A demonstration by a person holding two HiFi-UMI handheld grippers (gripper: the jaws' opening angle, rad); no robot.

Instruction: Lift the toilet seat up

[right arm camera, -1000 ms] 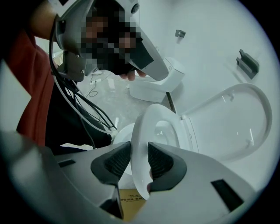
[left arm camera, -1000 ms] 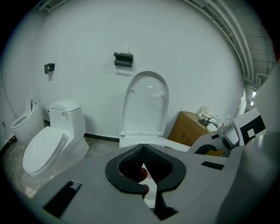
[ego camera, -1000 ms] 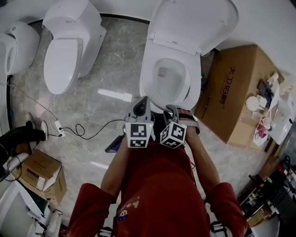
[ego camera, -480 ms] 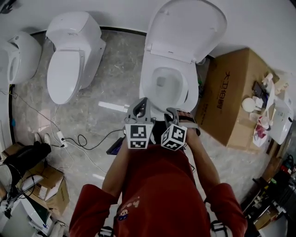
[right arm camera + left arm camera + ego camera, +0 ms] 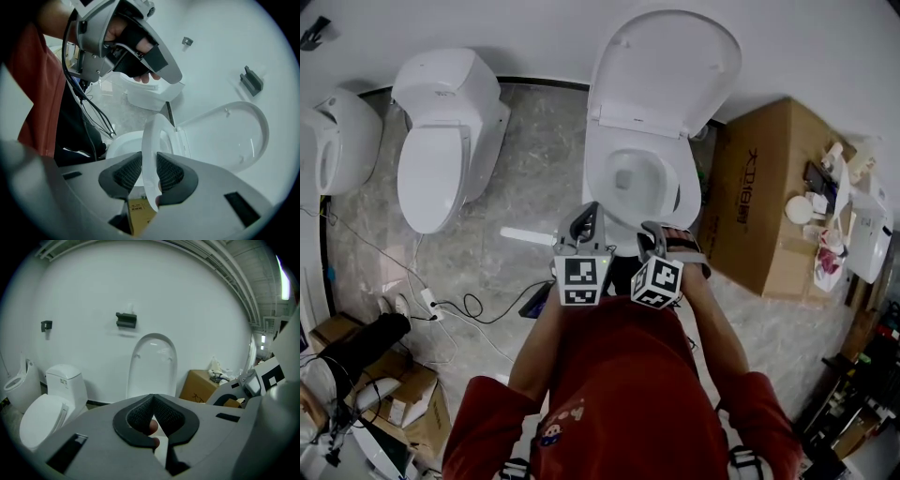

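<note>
A: Entry, seat position; where is the toilet seat [image 5: 151, 136]?

B: Its front rim stands between the pads of the right gripper [image 5: 149, 163]; in the right gripper view the ring is tilted up off the bowl [image 5: 123, 143], which shows to its left and below; the hinge end is at the back, near the lid [image 5: 666, 66].

A: Lid state?

B: Raised, leaning back at the white wall; apart from the seat.

A: Right gripper's fingers?

B: Jaws closing, narrow; a pad on each face of the rim, pressing on it; the gripper points steeply down over the front of the toilet.

A: Left gripper [image 5: 153, 398]?

B: Pad tips together in the left gripper view, nothing clamped between them; something pinkish shows through the gap behind the pads, cannot tell what; it looks across at the raised lid and the wall; in the head view it sits just left of the right gripper, at the front edge of the bowl; apart from the seat in the right gripper view.

A: Surroundings?

B: Second toilet [image 5: 441, 141] to the left, lid down; cardboard box [image 5: 769, 187] just right of the bowl, small clutter on its far end; cables [image 5: 464, 305] on the marbled floor [image 5: 534, 141]; the person's red top [image 5: 619, 394] fills the bottom of the head view.
</note>
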